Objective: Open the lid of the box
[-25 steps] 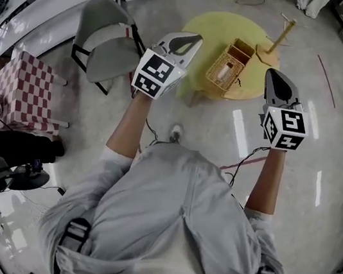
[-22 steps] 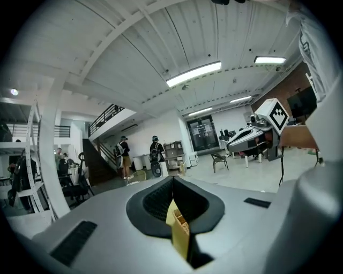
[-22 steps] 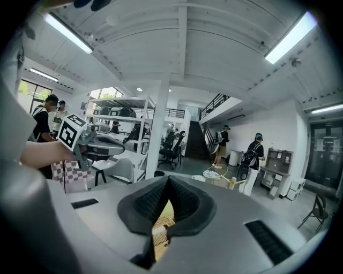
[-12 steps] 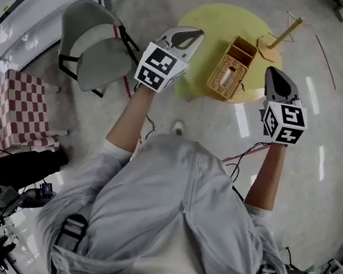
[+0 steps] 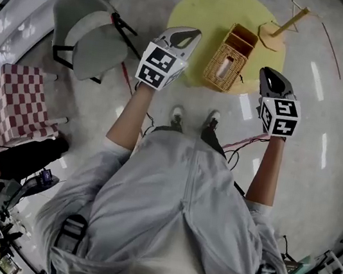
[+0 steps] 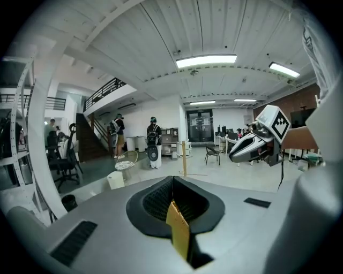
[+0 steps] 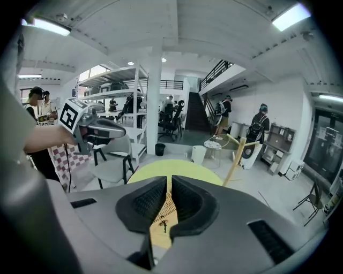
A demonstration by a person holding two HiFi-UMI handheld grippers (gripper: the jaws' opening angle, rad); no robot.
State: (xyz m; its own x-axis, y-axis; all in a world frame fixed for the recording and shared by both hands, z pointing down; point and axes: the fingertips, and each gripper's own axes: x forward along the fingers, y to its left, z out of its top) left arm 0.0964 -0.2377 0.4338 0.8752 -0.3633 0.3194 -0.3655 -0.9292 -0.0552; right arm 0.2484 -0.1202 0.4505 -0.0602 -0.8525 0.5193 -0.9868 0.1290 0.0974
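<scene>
Yellow round table (image 5: 195,13) with wicker box (image 5: 226,61) and wooden stand (image 5: 277,30), grey chair (image 5: 86,41) nearby; left claw (image 5: 190,34), right claw (image 5: 268,72) closed, empty.

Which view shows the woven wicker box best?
The head view: the woven wicker box sits whole on the round yellow table, seen from above. The right gripper view catches only a sliver of weave past its jaws; the left gripper view misses it.

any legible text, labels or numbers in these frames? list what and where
No readable text in any view.
Left gripper cube: black-and-white square markers, no letters.
Right gripper cube: the same kind of markers.
Wicker box: no label visible.
Far off in the gripper views: nothing large enough to read.
</scene>
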